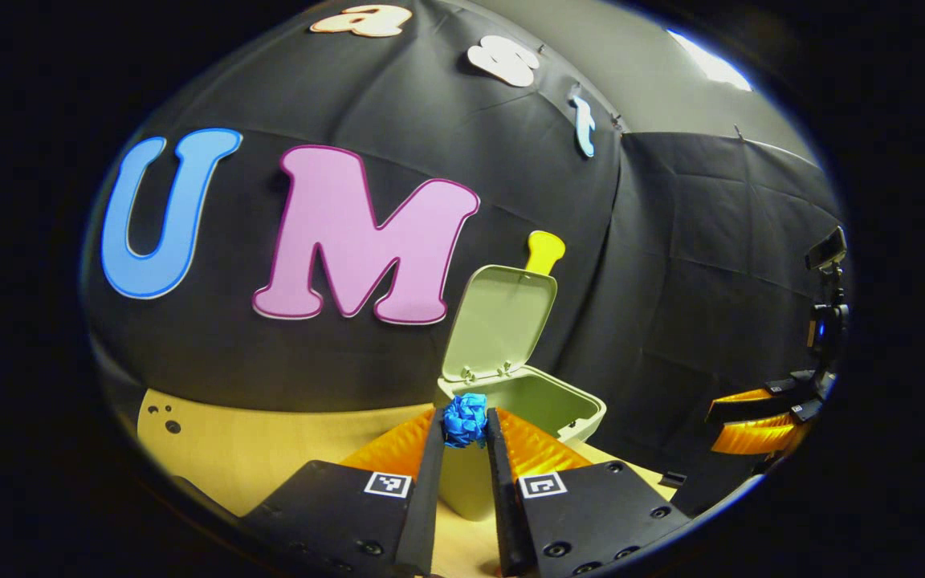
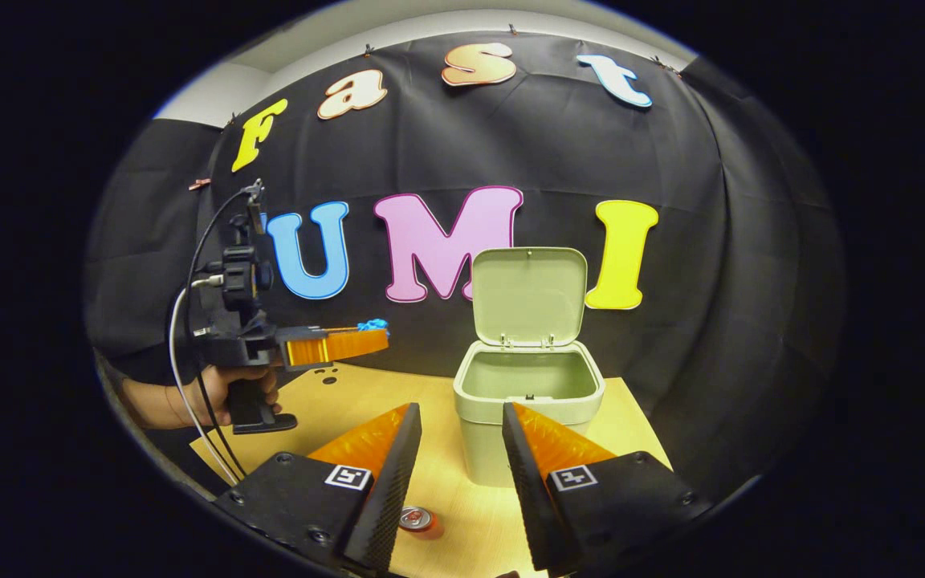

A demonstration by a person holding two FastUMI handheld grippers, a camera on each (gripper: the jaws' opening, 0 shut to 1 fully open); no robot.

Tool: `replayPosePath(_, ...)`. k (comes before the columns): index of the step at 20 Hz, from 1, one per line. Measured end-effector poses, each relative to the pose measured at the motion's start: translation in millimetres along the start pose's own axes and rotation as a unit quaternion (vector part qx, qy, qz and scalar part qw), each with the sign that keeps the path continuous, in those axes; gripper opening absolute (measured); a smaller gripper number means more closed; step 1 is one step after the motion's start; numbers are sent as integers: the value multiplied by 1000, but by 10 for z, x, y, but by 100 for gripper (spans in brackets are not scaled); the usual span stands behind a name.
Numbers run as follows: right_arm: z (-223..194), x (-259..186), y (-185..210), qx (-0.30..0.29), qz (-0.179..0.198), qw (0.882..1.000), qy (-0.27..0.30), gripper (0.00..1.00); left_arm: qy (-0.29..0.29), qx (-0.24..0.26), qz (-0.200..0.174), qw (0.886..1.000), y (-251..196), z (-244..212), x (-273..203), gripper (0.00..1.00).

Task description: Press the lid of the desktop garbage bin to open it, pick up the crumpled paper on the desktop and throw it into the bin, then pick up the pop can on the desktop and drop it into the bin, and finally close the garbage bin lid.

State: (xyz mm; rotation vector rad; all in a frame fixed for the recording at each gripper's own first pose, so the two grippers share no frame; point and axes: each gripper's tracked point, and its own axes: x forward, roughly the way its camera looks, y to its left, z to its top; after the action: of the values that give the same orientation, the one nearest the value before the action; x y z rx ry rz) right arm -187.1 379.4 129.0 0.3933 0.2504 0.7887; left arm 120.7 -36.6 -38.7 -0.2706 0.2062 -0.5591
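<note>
A pale wooden tabletop (image 2: 438,490) stands before a black cloth wall, and on it sits the green garbage bin (image 2: 528,401), its lid (image 2: 528,293) raised upright. In the left gripper view the left gripper (image 1: 465,425) has both fingers pressed onto the blue crumpled paper (image 1: 465,419), held just ahead of the bin's rim. The right gripper (image 2: 460,445) has its fingers spread wide, the bin beyond them. The pop can (image 2: 417,520) lies low between these fingers, partly hidden by one.
</note>
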Motion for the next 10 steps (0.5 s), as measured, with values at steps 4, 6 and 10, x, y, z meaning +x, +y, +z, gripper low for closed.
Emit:
replayPosePath(4,-60,-34,-38,5,-14,1000,1,65,-5,30,-35,999,-187,55,373,35)
replayPosePath(6,-103,-63,-79,12,-23,1000,4,65,-3,42,-49,998,-280,51,556,34)
replayPosePath(10,-162,-145,-168,20,-48,999,7,65,21,55,-72,996,-415,-106,889,34)
